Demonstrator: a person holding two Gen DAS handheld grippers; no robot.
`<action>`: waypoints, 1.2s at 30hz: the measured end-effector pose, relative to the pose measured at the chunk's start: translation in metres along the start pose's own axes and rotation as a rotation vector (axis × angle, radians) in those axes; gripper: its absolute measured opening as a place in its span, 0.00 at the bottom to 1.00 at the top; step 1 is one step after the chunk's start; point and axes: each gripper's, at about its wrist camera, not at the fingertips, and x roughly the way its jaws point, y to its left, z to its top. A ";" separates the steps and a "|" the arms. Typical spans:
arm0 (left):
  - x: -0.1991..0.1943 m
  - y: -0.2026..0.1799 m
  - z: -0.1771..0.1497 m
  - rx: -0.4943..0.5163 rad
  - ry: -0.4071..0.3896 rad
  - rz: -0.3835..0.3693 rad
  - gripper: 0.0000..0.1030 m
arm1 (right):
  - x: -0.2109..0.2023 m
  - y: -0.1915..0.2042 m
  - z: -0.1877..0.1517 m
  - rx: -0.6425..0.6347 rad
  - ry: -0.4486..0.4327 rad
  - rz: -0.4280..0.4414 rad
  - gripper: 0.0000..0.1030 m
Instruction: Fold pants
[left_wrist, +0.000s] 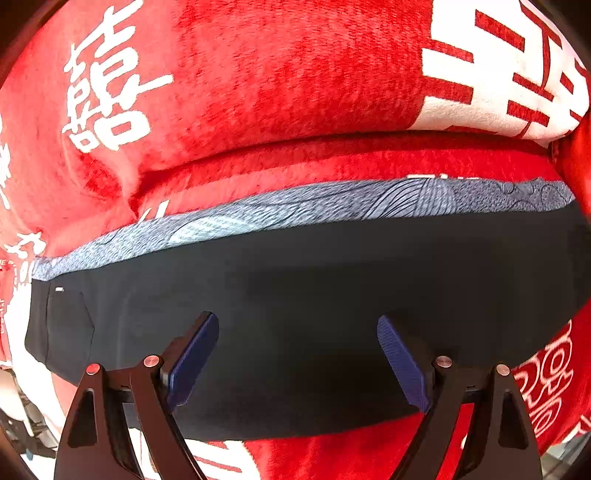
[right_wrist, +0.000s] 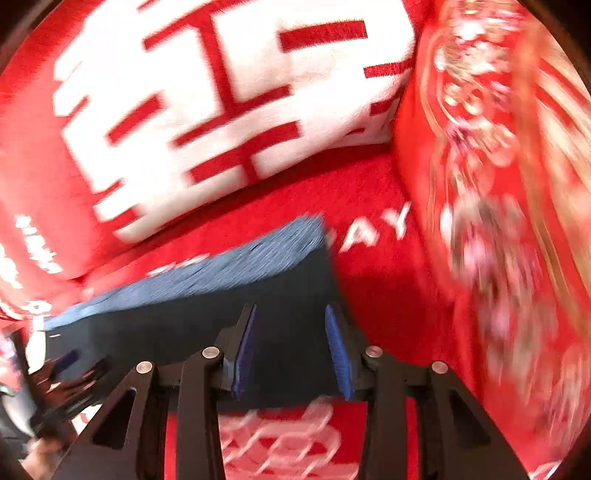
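The pants (left_wrist: 295, 266) lie folded into a dark navy slab on a red blanket, with a blue patterned band (left_wrist: 295, 210) running along their far edge. My left gripper (left_wrist: 295, 319) hangs over the middle of the slab, its jaws wide open and nothing between the blue pads. In the blurred right wrist view, my right gripper (right_wrist: 291, 308) is above the right end of the pants (right_wrist: 184, 332), near the corner of the band (right_wrist: 221, 266). Its jaws stand partly apart and grip nothing. The left gripper (right_wrist: 66, 365) shows blurred at the lower left there.
The red plush blanket (left_wrist: 258, 74) with white characters covers the whole surface. A raised fold with a large white character (right_wrist: 221, 92) lies just behind the pants. A red cloth with a pale flowered pattern (right_wrist: 498, 184) stands at the right.
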 end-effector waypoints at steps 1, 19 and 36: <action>0.002 -0.004 0.002 -0.002 0.004 0.001 0.86 | 0.017 -0.004 0.006 0.021 0.056 -0.004 0.35; 0.028 0.043 0.003 -0.091 0.042 0.129 0.86 | 0.002 0.014 -0.017 -0.137 0.027 0.058 0.55; 0.012 0.250 -0.069 -0.248 0.052 0.163 1.00 | 0.016 0.214 -0.184 -0.100 0.336 0.659 0.55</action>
